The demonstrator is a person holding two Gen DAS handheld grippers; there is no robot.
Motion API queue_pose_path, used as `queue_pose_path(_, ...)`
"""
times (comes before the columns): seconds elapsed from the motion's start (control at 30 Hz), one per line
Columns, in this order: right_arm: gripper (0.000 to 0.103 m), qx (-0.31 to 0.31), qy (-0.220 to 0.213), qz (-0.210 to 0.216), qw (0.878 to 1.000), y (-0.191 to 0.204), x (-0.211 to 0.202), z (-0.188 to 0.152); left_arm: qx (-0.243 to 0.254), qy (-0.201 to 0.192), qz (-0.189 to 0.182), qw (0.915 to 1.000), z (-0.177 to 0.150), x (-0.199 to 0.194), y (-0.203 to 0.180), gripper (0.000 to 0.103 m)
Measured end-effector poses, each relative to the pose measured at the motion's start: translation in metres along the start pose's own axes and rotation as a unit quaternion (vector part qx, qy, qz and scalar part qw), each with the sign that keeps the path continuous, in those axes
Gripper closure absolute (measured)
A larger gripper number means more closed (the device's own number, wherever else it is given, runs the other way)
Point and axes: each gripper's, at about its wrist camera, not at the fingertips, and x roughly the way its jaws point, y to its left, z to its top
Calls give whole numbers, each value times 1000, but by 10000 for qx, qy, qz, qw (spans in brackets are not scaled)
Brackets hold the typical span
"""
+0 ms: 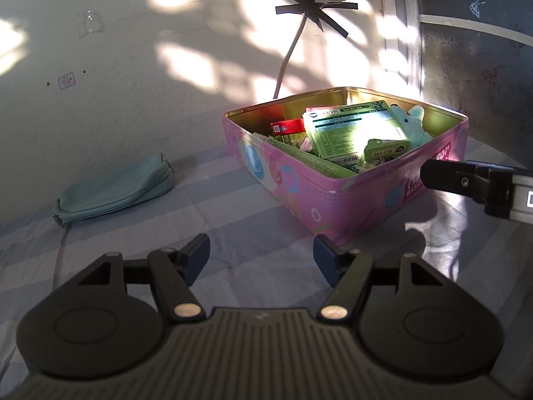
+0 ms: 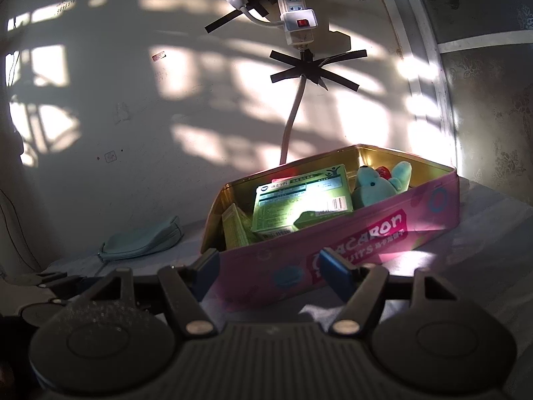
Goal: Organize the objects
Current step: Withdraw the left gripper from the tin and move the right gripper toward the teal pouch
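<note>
Left gripper [image 1: 262, 253]: jaws spread wide, nothing between them, poised over the striped cloth [image 1: 213, 200] just short of the tin's near corner. Blue pads on both fingertips [image 1: 319, 250].

Right gripper [image 2: 270, 268]: jaws likewise wide apart and empty, facing the tin's long lettered side at close range. Its black body also enters the left wrist view from the right edge, beside the tin.

Pink tin [image 1: 333, 196]: rectangular, lid off, gold interior, pink outside with blue and white round motifs. Sits on the cloth near the wall, lit by a sun patch. Lettering "MACARON" reads clearly in the right wrist view only; a second line beneath is partly blocked by a fingertip. The left wrist view shows only fragments of the same label.

Contents: large green box [image 1: 349, 130] with white panels and a barcode, print too small to read; smaller green box [image 1: 386, 148] lying against it; further green packets at the left end; teal plush toy [image 2: 379, 183] at the right end. A red packet [image 1: 287, 126] shows plainly in the left view, barely in the right.

Teal zip pouch [image 1: 116, 188]: flat on the cloth by the wall, well apart from the tin, to its left.

Wall: white power strip [image 2: 294, 16] with red switches, fully seen in the right view only; its cable held by crossed black tape [image 2: 314, 70].
</note>
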Motion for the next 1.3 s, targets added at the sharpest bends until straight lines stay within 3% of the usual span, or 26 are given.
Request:
queue_pose_path(0.9, 35, -875, 193, 491, 9948, 76, 22, -13, -617, 226, 849, 9942, -29, 15, 98, 30)
queue_pose_path(1.3, 35, -1421, 567, 980, 9834, 129, 52, -28, -1178, 292, 1419, 9824, -38, 26, 156, 30)
